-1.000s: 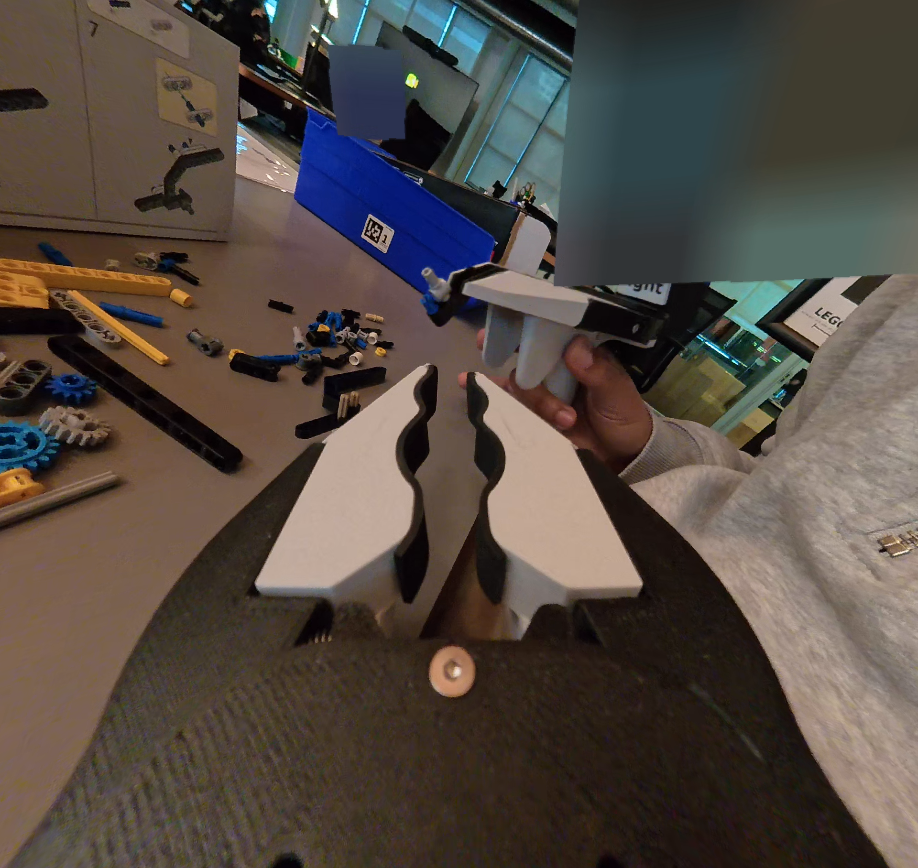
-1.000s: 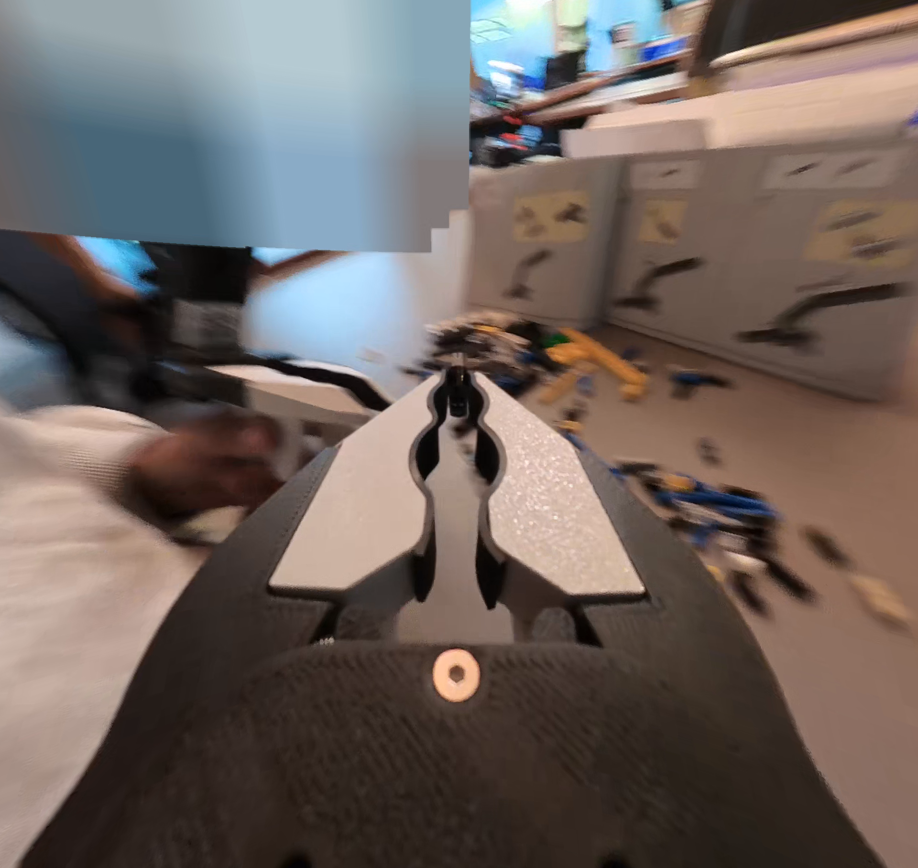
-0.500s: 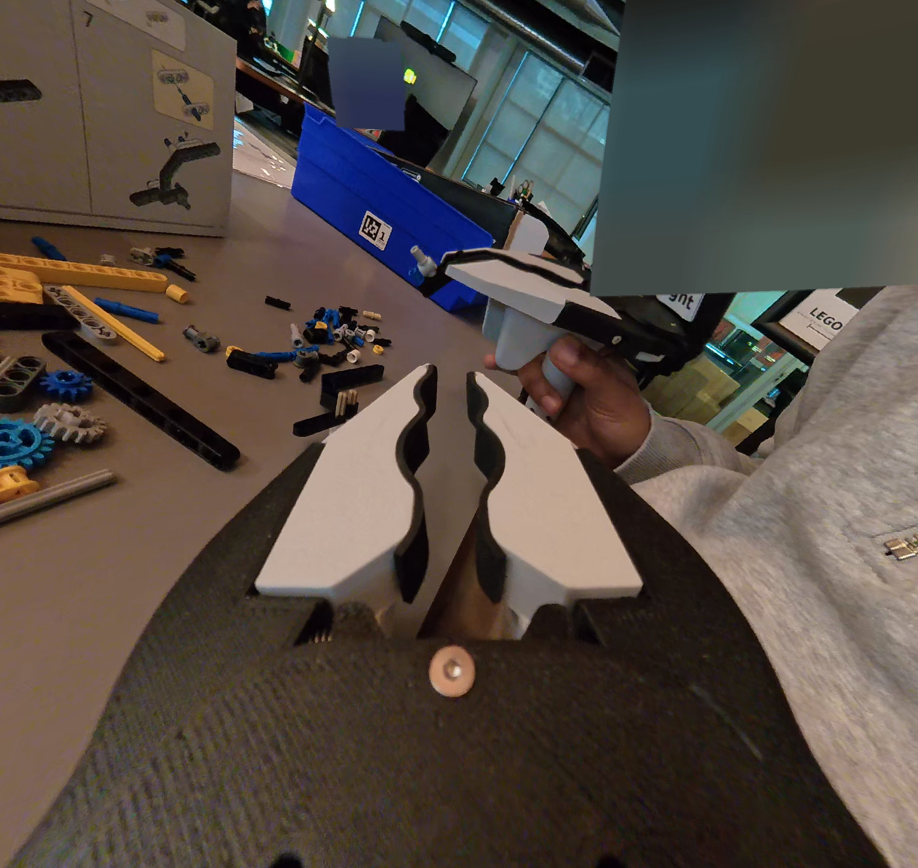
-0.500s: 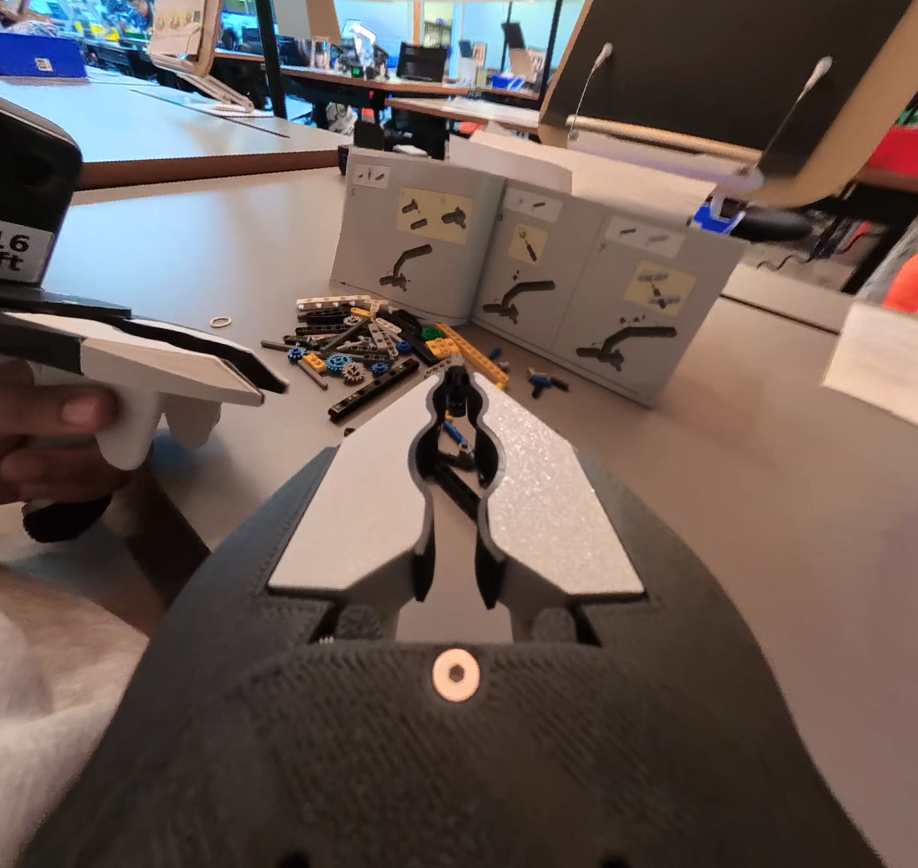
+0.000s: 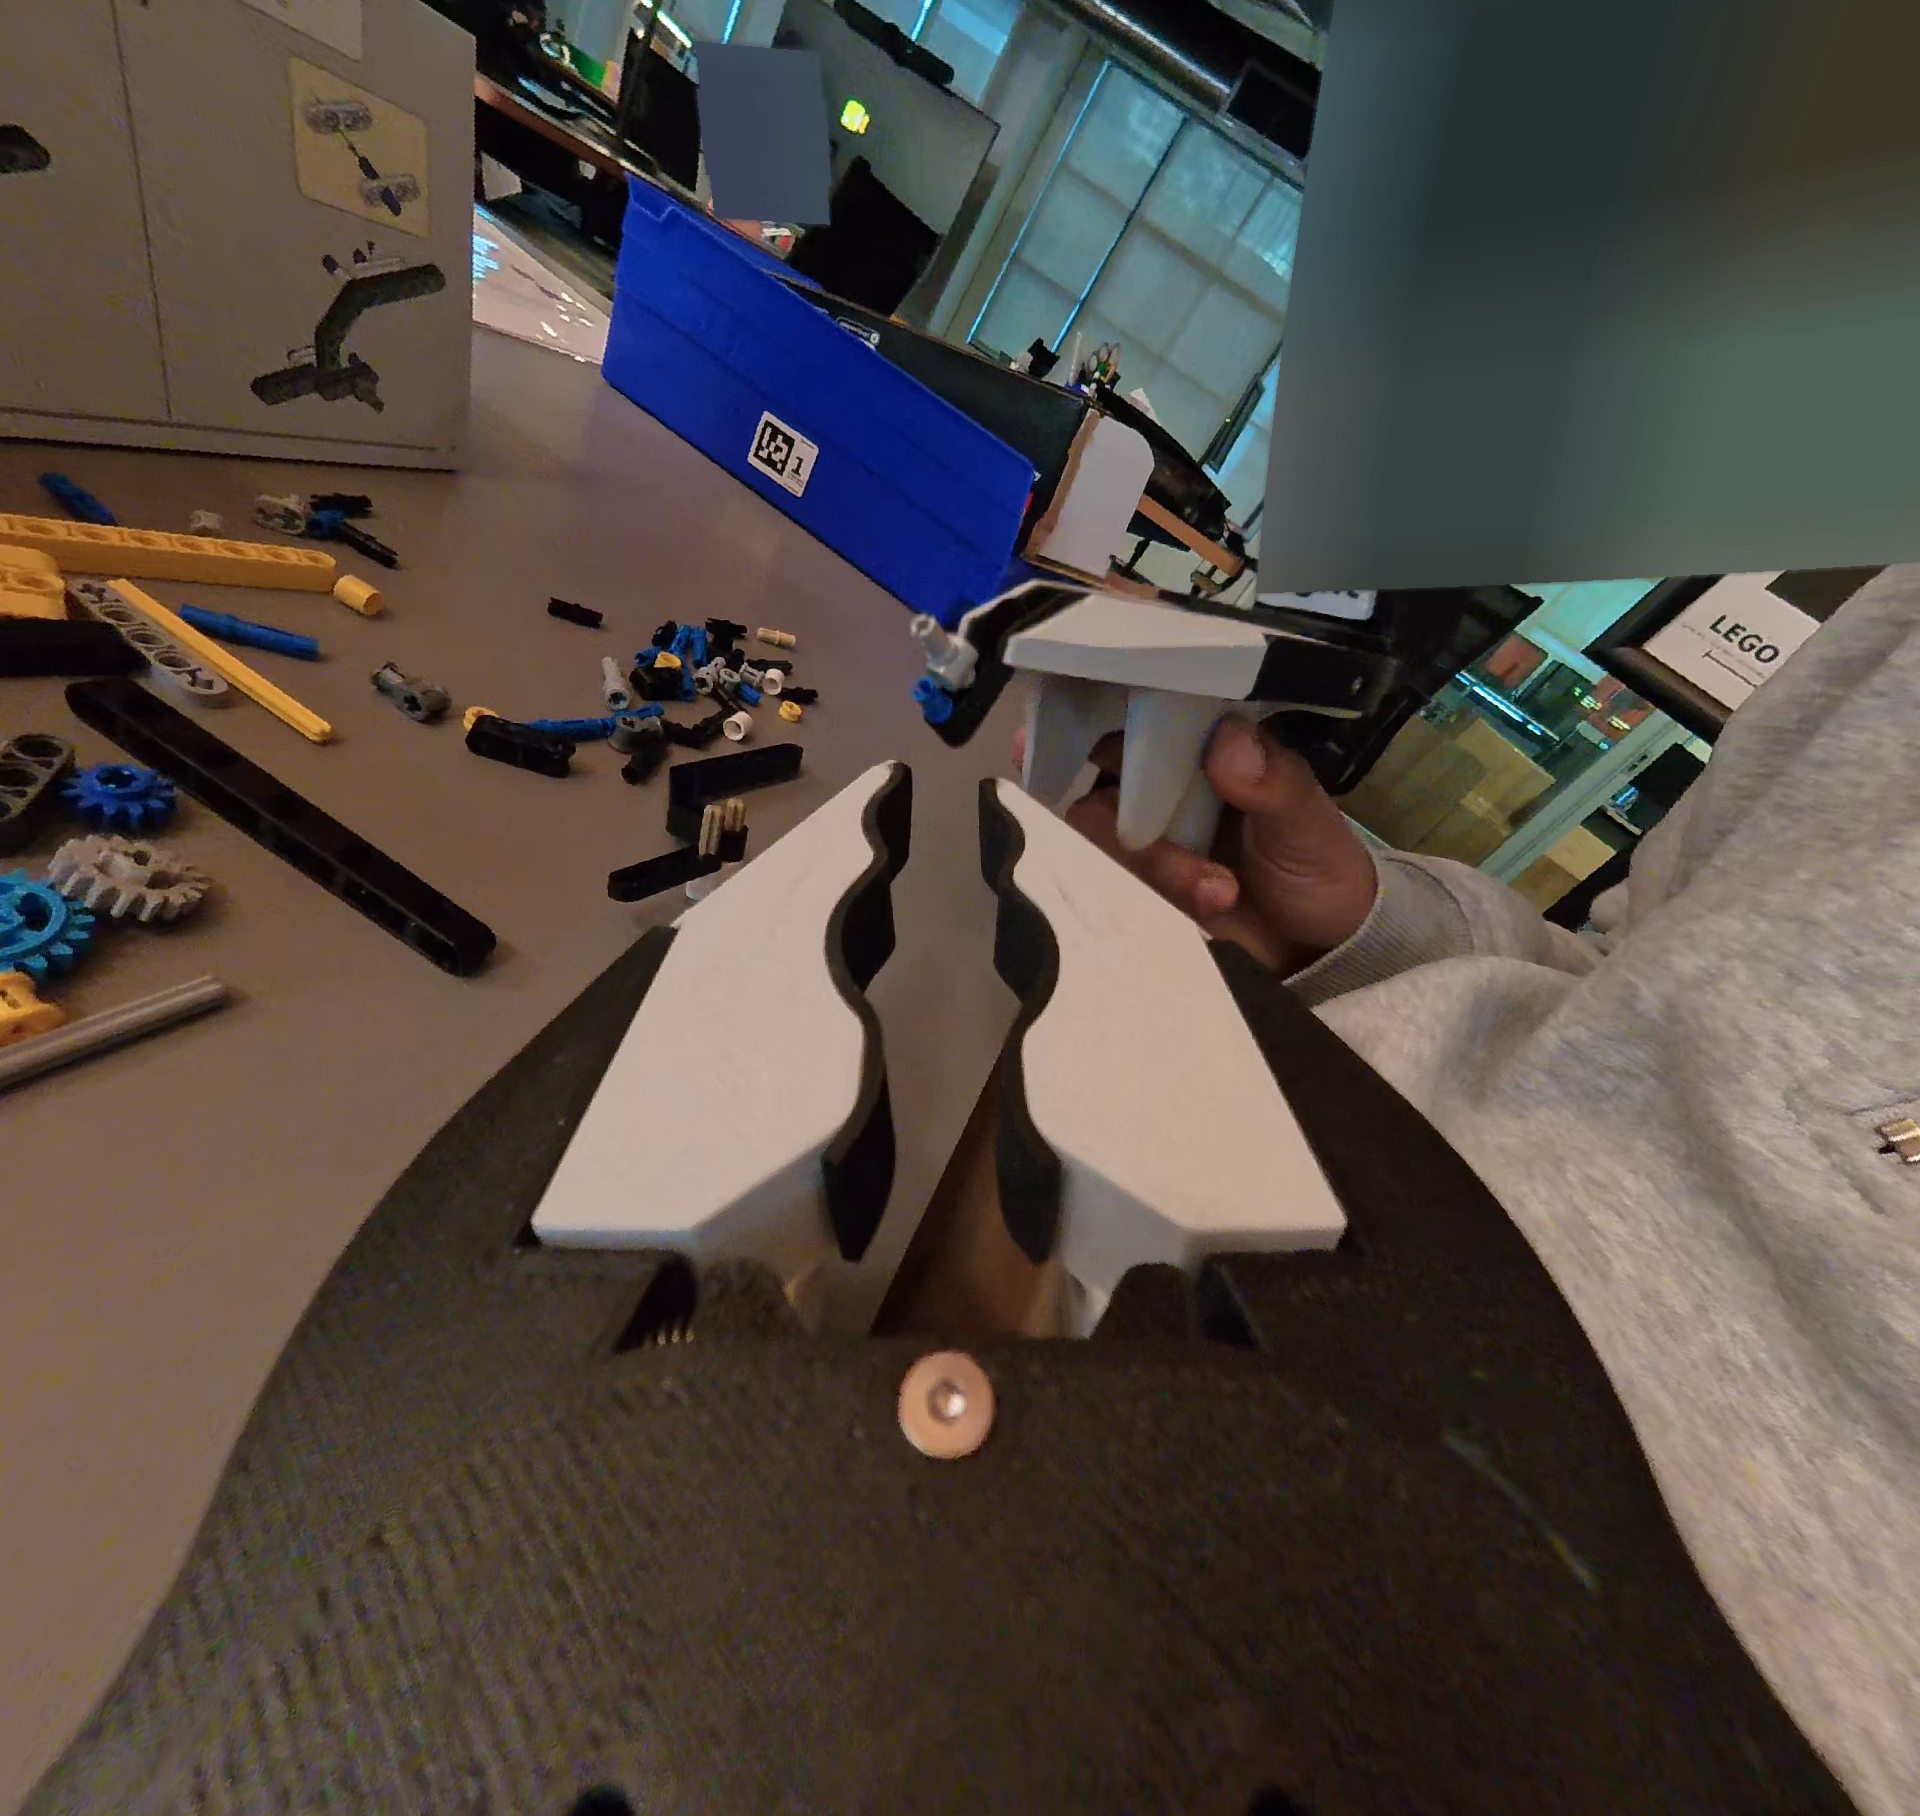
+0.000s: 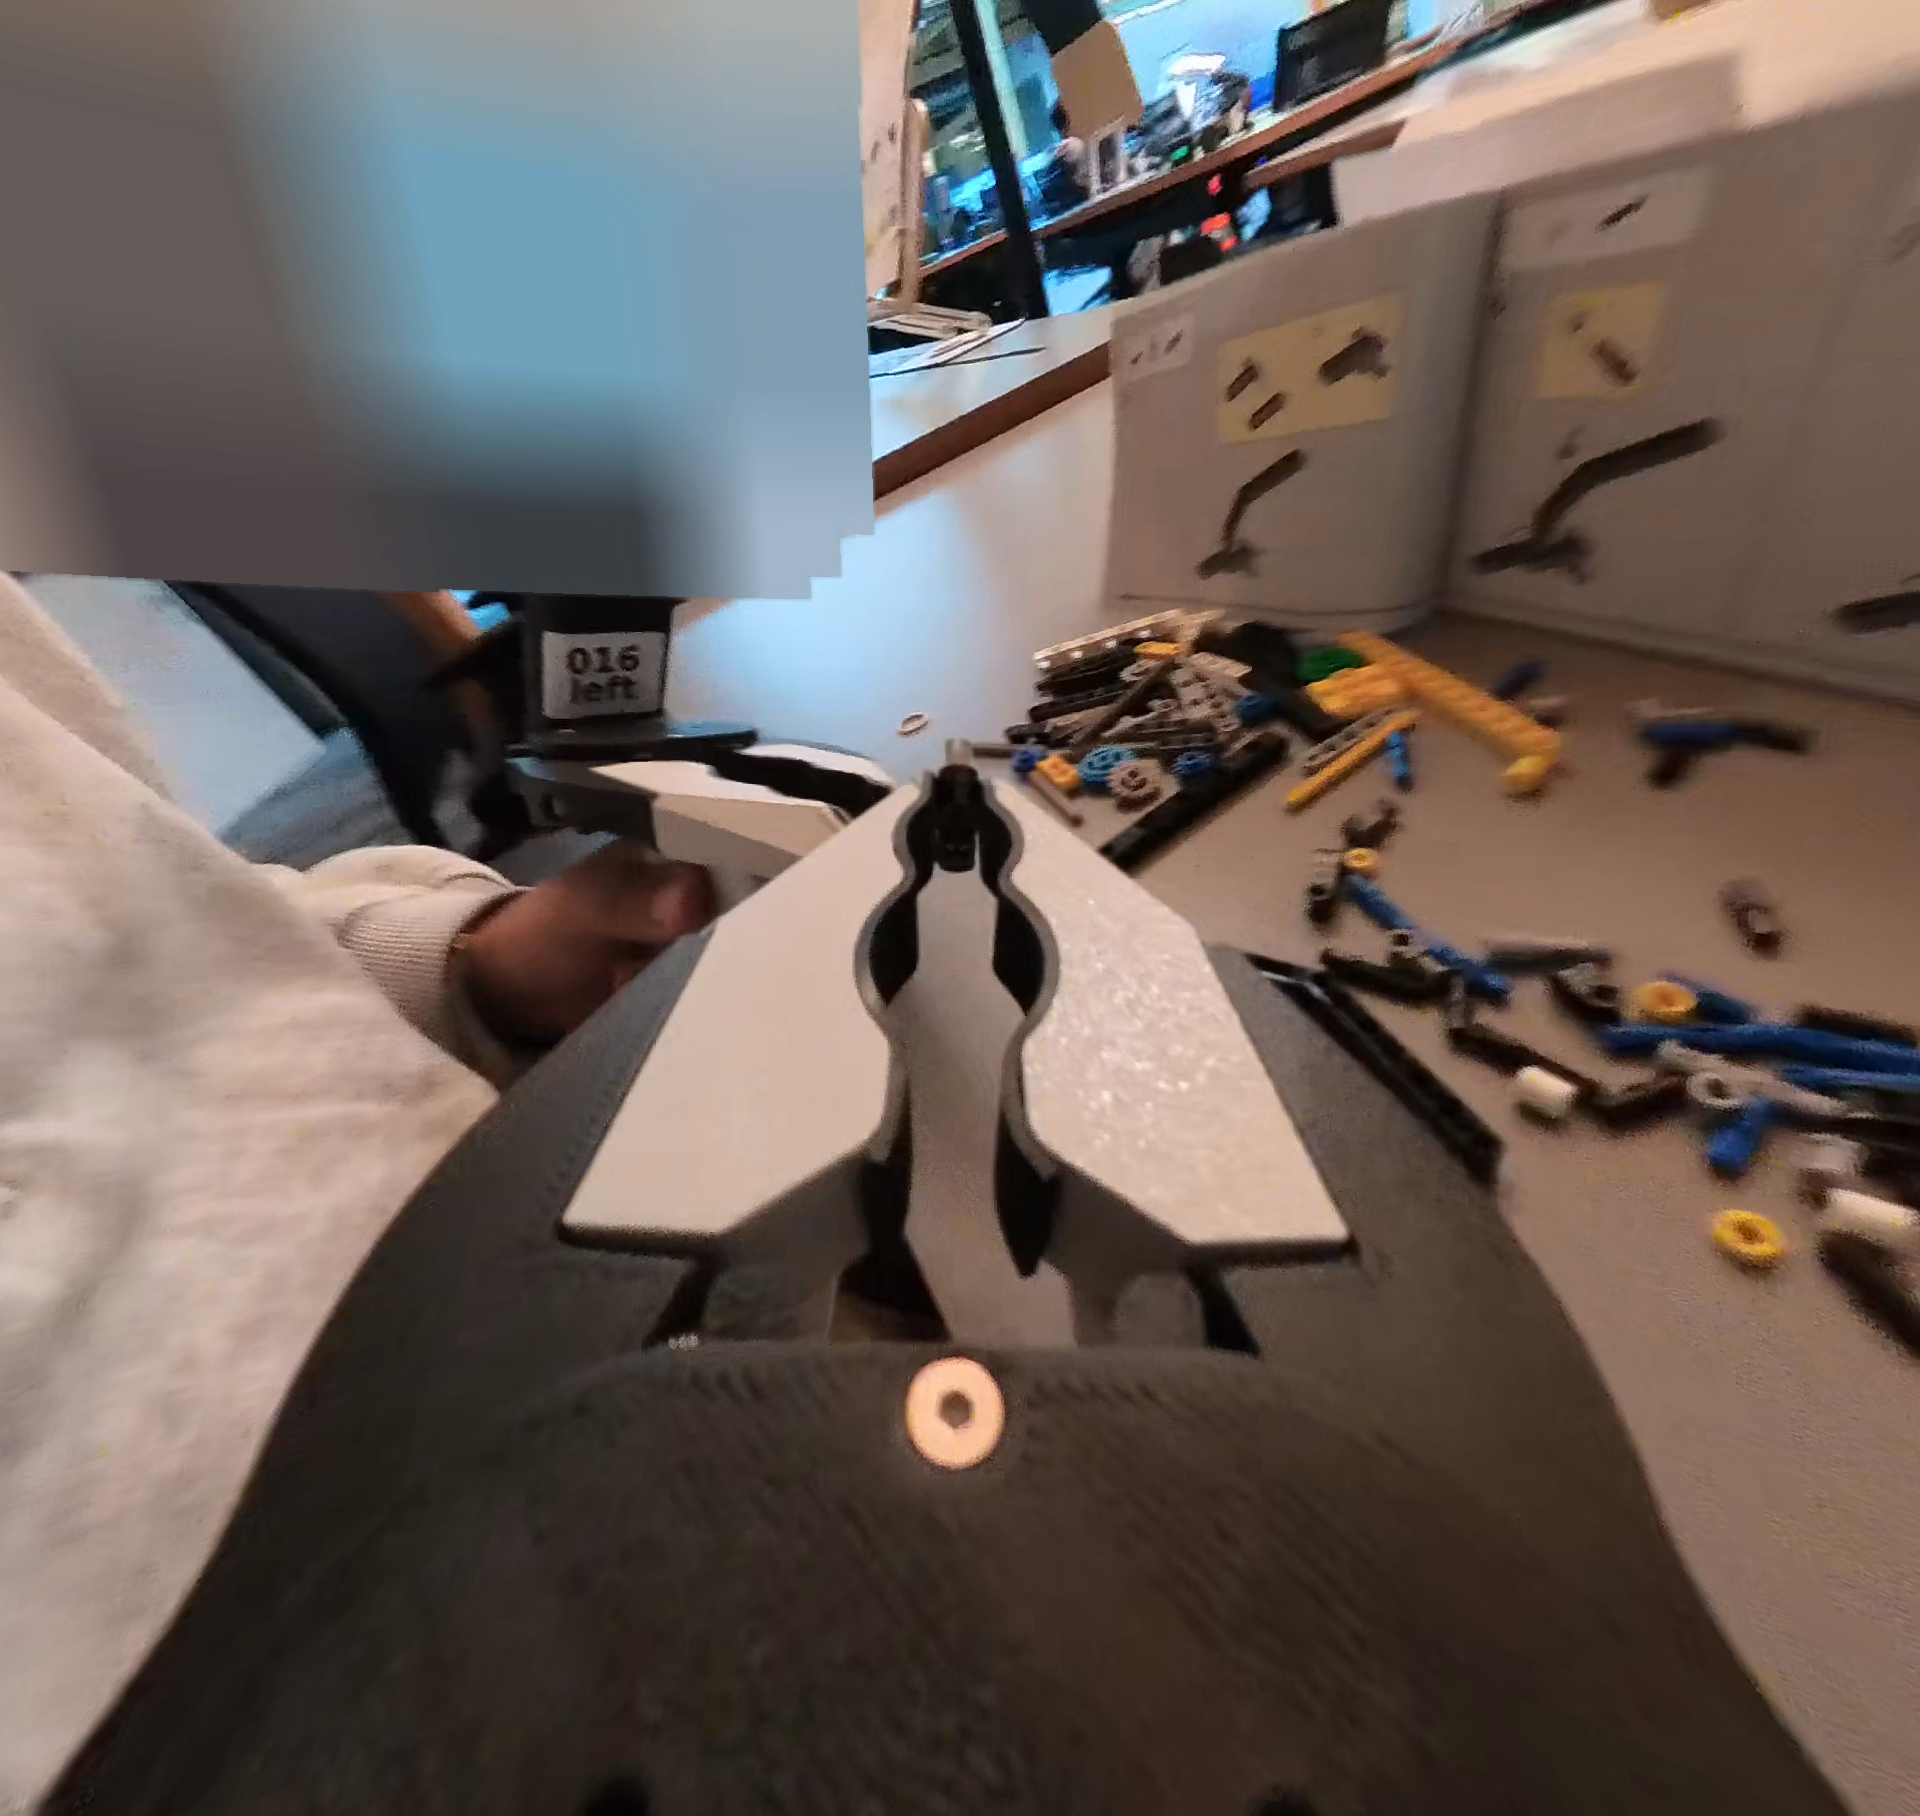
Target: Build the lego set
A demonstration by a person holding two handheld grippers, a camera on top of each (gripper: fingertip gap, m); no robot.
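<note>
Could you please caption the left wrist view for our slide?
Open left claw faces right claw pinching a small pin piece.

The left gripper (image 5: pixel 943 787) has matt pale-grey plastic fingers (image 5: pixel 748 1028) with a faintly grainy face, lined with dull black rubbery pads, on a coarse, ridged black body. A shiny metal screw (image 5: pixel 944 1404) sits behind the fingers. Left of them, the table (image 5: pixel 312 1122) looks smooth and matt — strewn with glossy plastic lego pieces (image 5: pixel 665 696). Right of them, a sleeve (image 5: pixel 1621 1091) of soft grey knit cloth.
</note>
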